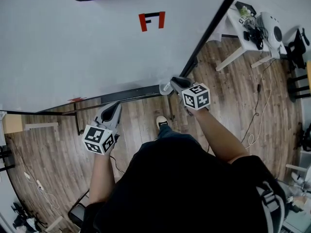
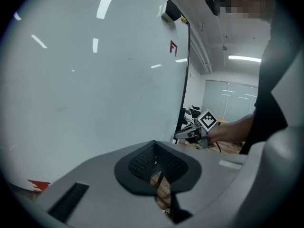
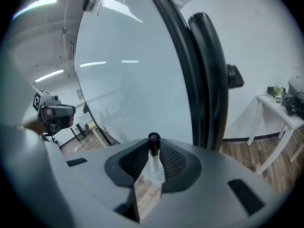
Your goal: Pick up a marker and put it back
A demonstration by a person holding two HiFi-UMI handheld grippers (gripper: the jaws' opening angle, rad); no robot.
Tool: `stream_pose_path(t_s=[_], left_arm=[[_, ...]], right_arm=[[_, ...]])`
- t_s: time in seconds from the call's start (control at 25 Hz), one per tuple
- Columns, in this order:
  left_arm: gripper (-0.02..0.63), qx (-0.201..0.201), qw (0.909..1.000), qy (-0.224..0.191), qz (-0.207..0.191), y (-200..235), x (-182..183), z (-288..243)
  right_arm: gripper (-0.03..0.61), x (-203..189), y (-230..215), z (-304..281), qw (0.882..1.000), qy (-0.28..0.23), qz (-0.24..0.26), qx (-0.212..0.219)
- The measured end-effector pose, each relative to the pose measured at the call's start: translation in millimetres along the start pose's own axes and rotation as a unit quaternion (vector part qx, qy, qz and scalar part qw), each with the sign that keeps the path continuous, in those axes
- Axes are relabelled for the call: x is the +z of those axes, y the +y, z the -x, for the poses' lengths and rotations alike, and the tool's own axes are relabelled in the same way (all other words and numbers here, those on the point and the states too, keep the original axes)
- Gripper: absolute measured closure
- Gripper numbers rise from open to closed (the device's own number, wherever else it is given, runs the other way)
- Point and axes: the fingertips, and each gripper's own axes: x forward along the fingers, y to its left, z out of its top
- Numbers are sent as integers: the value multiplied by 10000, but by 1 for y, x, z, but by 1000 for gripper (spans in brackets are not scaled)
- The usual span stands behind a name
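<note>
A marker (image 3: 153, 158) with a white body and black cap stands upright between the pads of my right gripper (image 3: 153, 170), which is shut on it. In the head view the right gripper (image 1: 174, 84) is at the right end of the whiteboard's tray (image 1: 131, 93), with the marker's (image 1: 166, 87) white end poking out to the left. My left gripper (image 1: 112, 111) hangs just below the tray, further left. Its pads (image 2: 142, 164) are pressed together with nothing between them. The whiteboard (image 1: 97, 47) carries a red mark (image 1: 151, 21).
The whiteboard's black frame post (image 1: 214, 28) runs up to the right of my right gripper. A white table (image 1: 238, 30) with devices stands at the far right. Cables (image 1: 255, 125) trail over the wooden floor. The person's shoe (image 1: 162, 122) is below the tray.
</note>
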Motion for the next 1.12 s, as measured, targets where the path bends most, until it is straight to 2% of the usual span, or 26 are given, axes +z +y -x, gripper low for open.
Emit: stream_pose_path(t_s=[0.52,1.12], left_arm=[[601,-34,9994,-265,-198,-21,9,35],[601,-63,9987,-413,-295,-42,7,64]], right_arm=[[514,19,33,49,9987,-451,228,-91],[514,1,56,98,9977,-594,251,-224]])
